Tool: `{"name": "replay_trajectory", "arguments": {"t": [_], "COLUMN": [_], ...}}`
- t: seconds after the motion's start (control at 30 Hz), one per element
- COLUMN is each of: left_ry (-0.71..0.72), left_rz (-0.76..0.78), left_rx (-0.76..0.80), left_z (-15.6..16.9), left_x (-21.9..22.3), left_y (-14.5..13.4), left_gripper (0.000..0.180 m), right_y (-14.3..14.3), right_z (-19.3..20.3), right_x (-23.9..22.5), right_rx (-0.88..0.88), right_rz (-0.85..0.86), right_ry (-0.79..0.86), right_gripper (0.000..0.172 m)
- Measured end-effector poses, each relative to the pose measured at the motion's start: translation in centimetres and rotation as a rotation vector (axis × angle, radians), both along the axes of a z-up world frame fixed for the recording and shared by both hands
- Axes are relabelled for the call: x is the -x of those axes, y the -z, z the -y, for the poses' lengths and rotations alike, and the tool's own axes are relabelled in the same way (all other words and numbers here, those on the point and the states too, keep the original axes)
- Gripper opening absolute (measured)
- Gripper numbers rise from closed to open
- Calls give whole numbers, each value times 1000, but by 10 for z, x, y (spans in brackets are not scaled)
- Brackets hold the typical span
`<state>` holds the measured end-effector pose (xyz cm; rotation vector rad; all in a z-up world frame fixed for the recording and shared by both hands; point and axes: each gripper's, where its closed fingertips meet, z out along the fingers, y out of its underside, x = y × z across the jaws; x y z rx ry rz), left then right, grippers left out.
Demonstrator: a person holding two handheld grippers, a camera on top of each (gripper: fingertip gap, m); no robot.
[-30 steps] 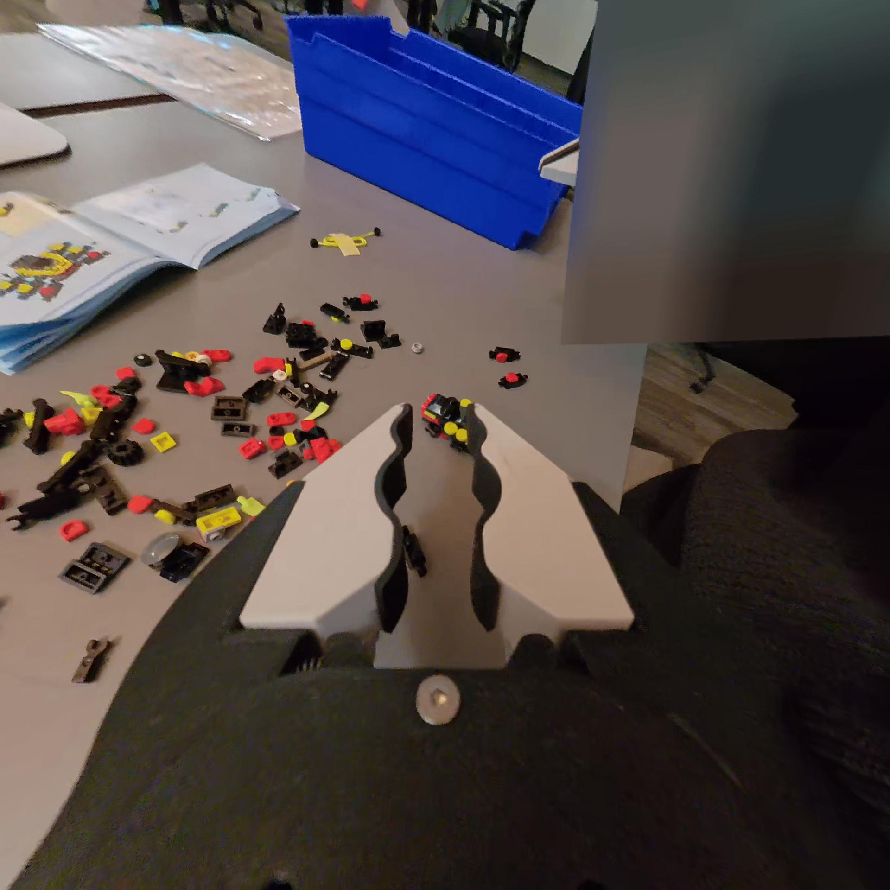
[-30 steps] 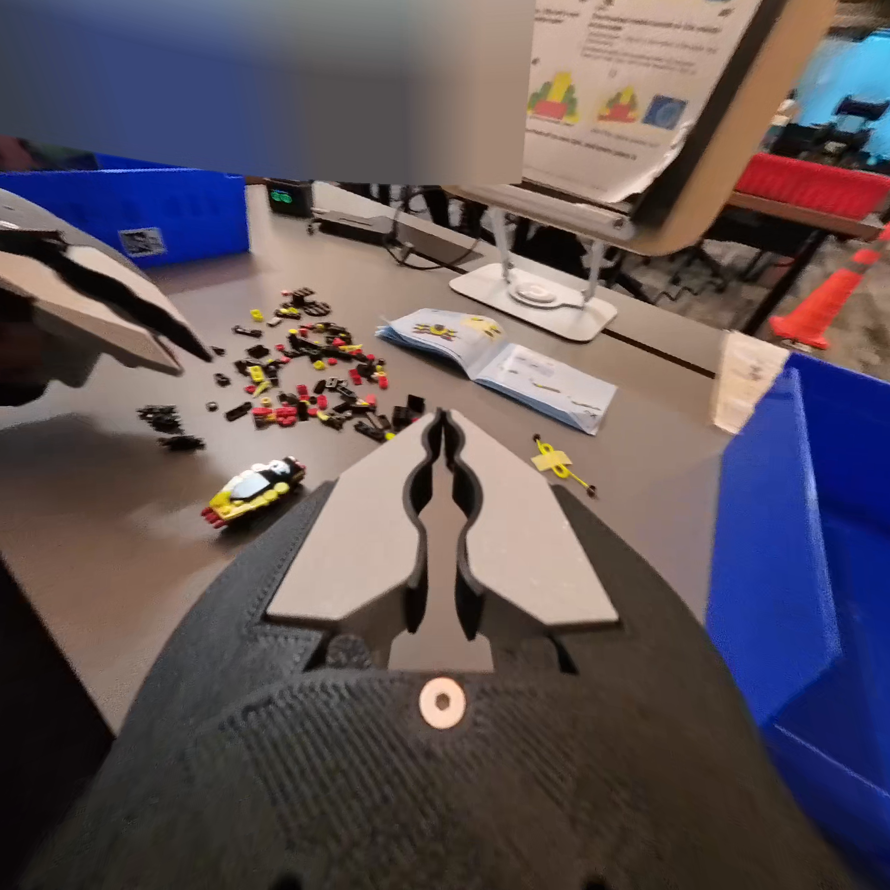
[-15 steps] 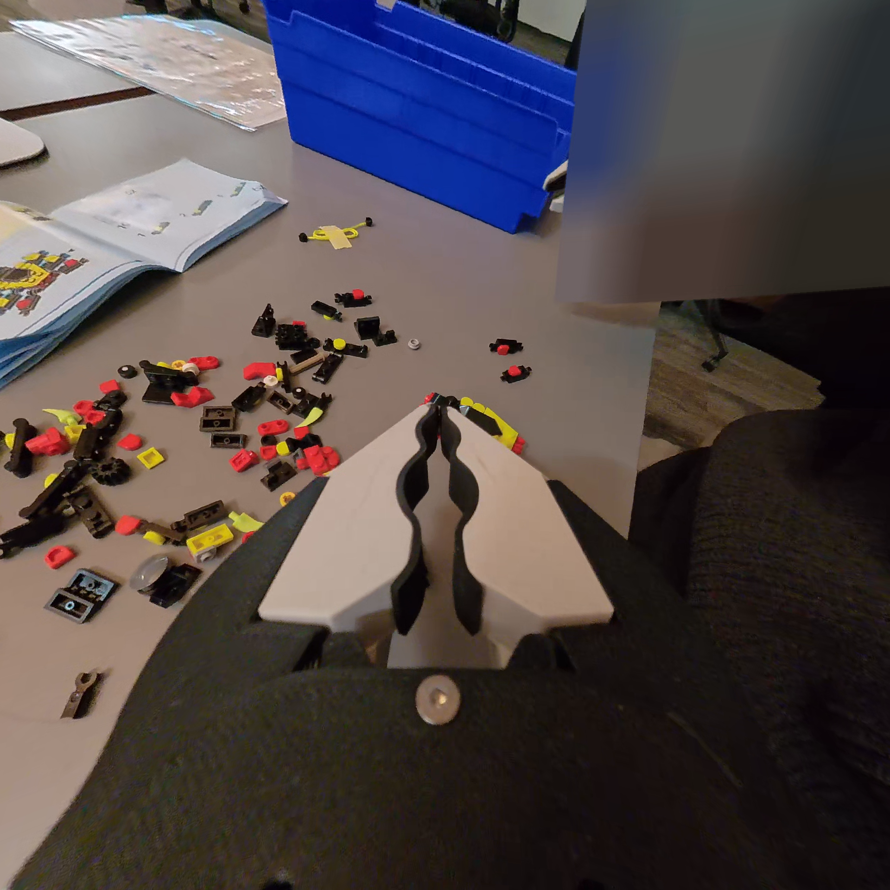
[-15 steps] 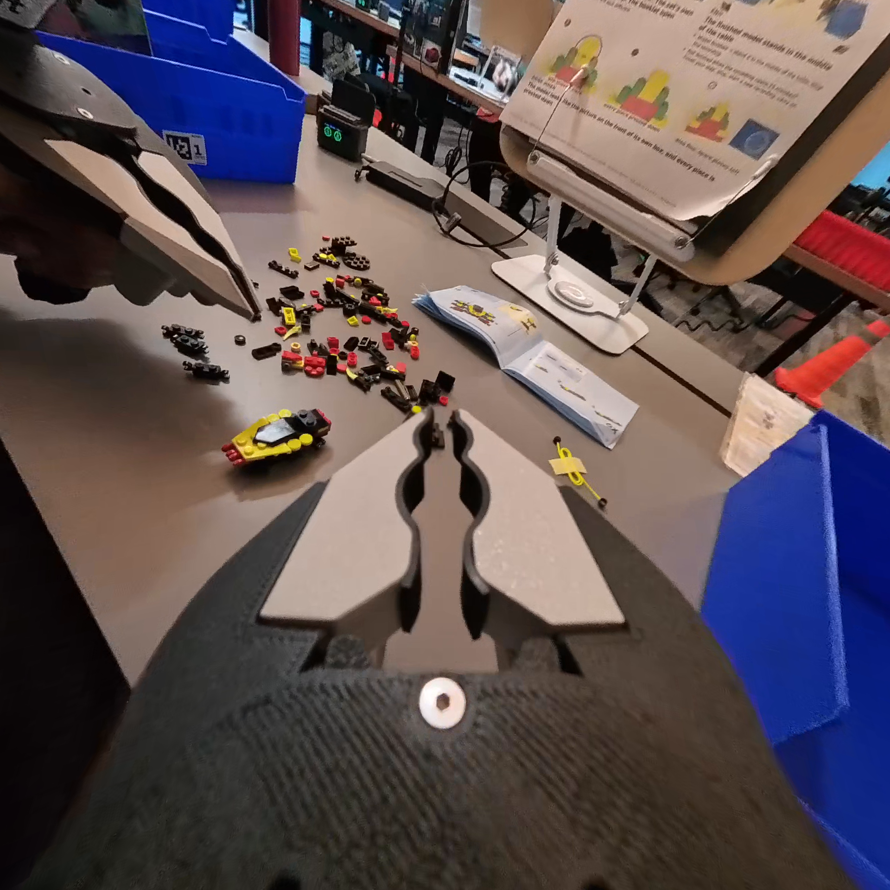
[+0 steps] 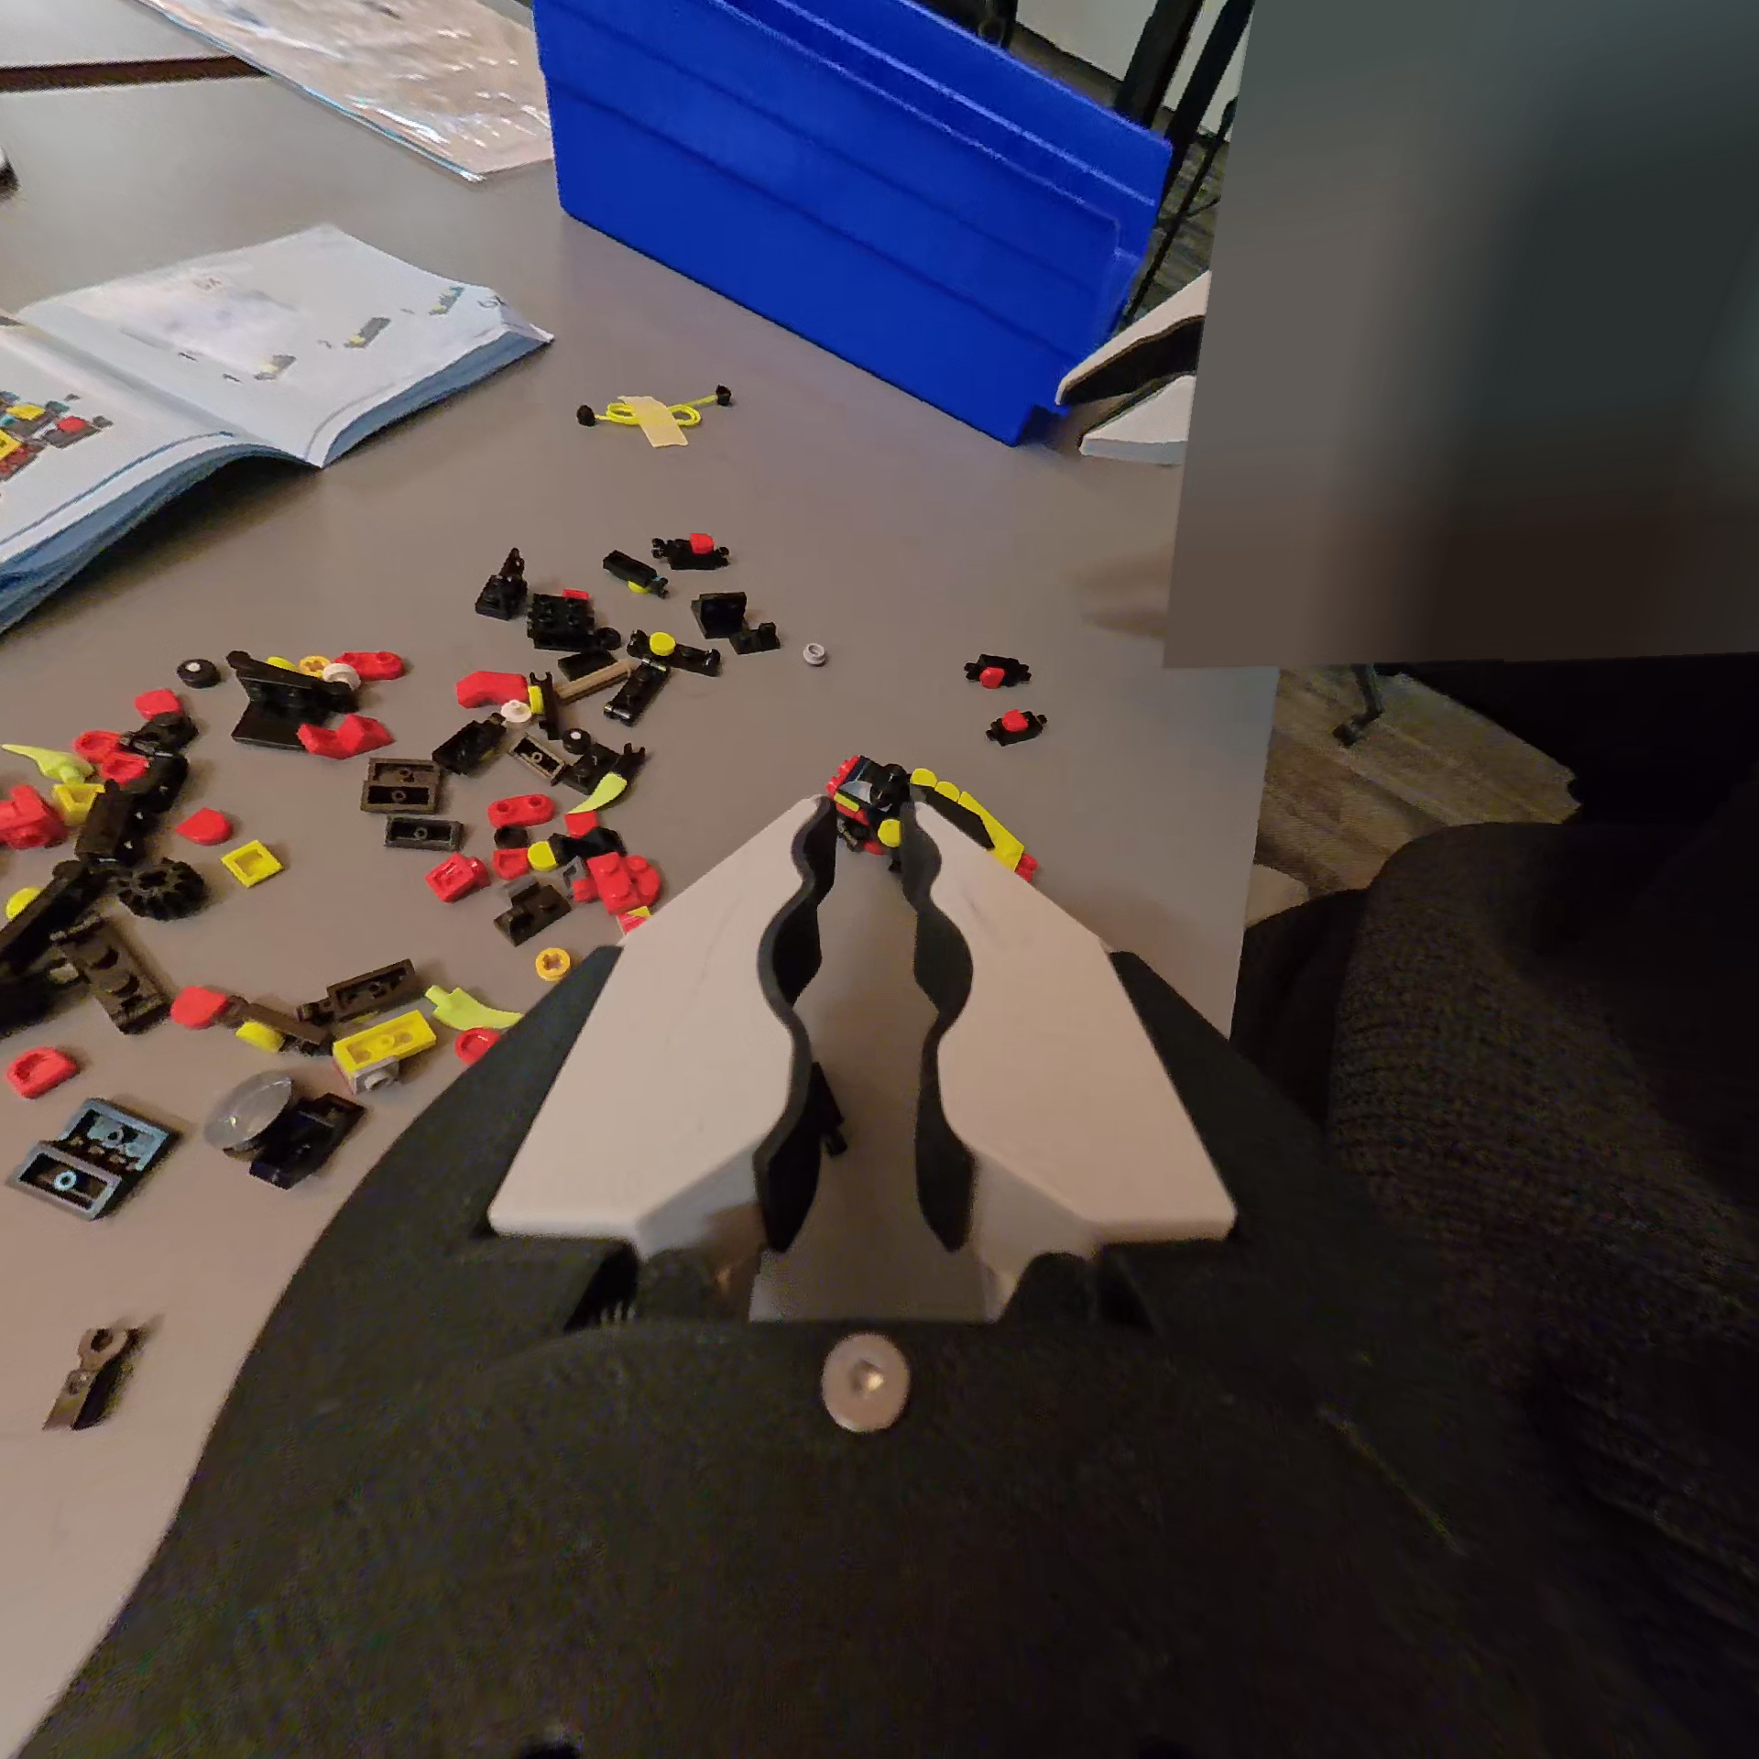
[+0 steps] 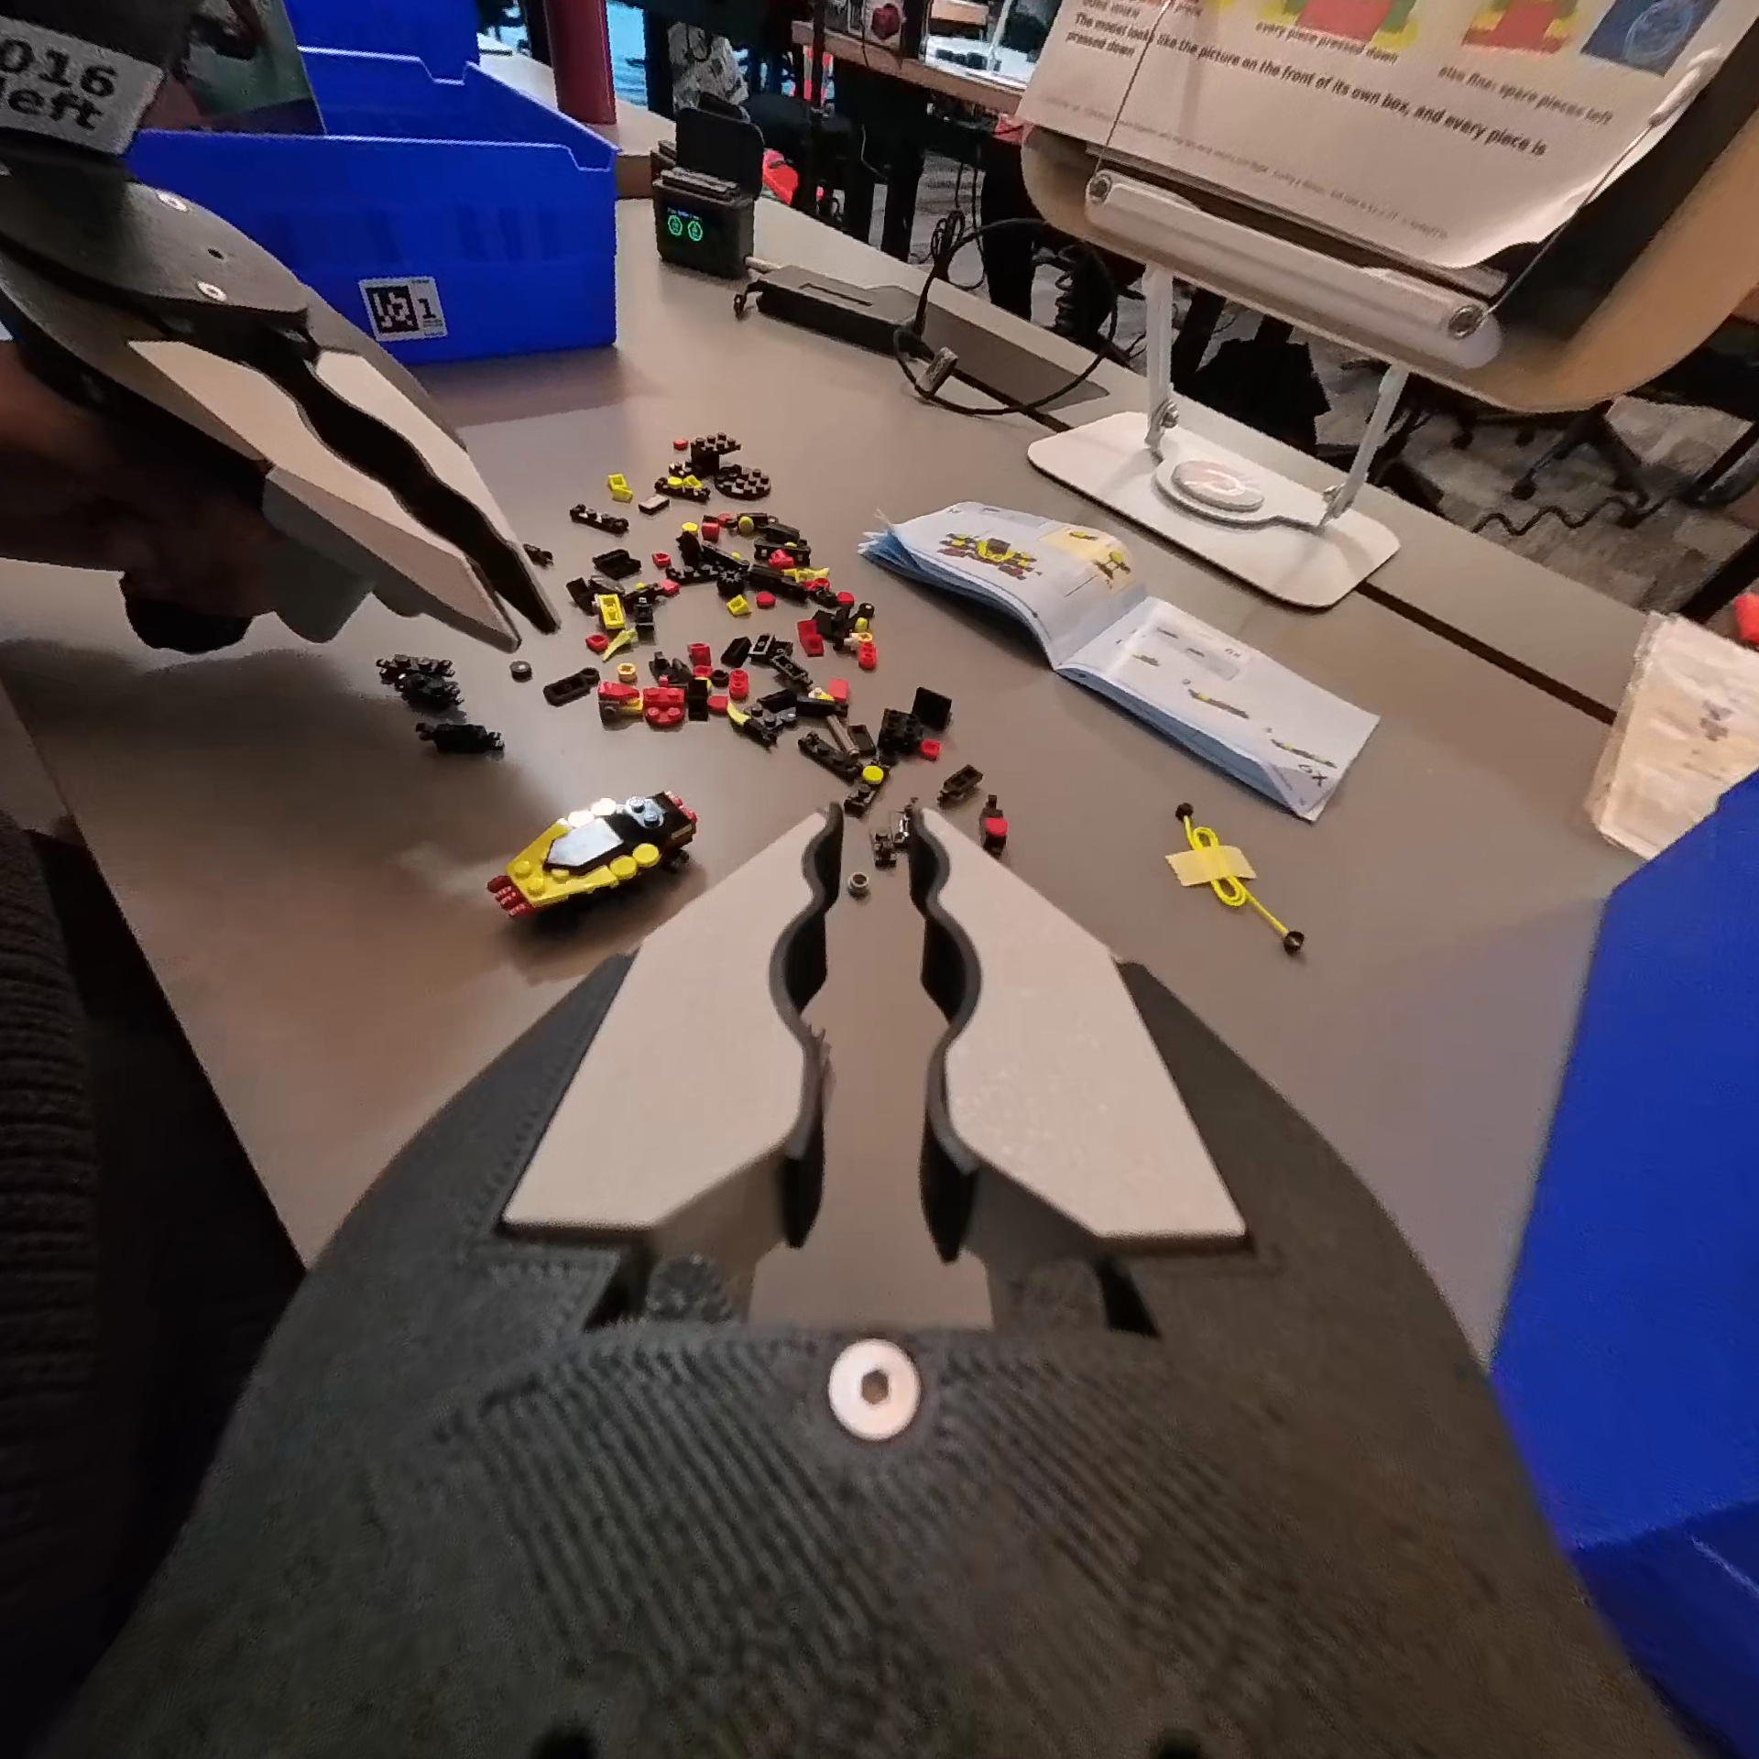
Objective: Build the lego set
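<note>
Both my grippers are hovering over the counter [image 6: 286, 838], fingers slightly spread and pinching nothing. My left gripper [image 5: 861, 809] is hanging above the loose bricks [image 6: 723, 657]. My right gripper [image 6: 874, 823] is nearing a small black piece [image 6: 890, 842], with the yellow-and-black model [image 6: 595, 857] lying just beside it, toward the counter's near edge.

Writing shows on a propped printed sheet [image 6: 1333, 124], a code sticker [image 6: 405, 307] on a blue bin [image 6: 495, 219], and a grey tag [image 6: 62, 90].

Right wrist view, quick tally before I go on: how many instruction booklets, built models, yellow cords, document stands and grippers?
Instruction booklet: 1
Built yellow-and-black model: 1
Taped yellow cord: 1
Document stand: 1
Grippers: 2, left gripper and right gripper
Total: 6
</note>
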<state>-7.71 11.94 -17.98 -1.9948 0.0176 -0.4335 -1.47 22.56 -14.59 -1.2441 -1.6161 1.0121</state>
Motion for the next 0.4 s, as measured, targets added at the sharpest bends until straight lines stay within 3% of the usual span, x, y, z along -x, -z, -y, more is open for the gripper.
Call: {"name": "replay_trajectory", "arguments": {"t": [0.2, 0.4], "left_ry": [-4, 12], "left_rz": [36, -56], "left_rx": [10, 37], "left_z": [-1, -2], "left_x": [3, 1], "left_y": [3, 12], "left_gripper": [13, 14], "right_y": [5, 11], "right_z": [-1, -1], "right_x": [2, 5], "right_rx": [50, 102], "right_rz": [20, 47], "right_ry": [-4, -15], "right_gripper": [12, 12]}}
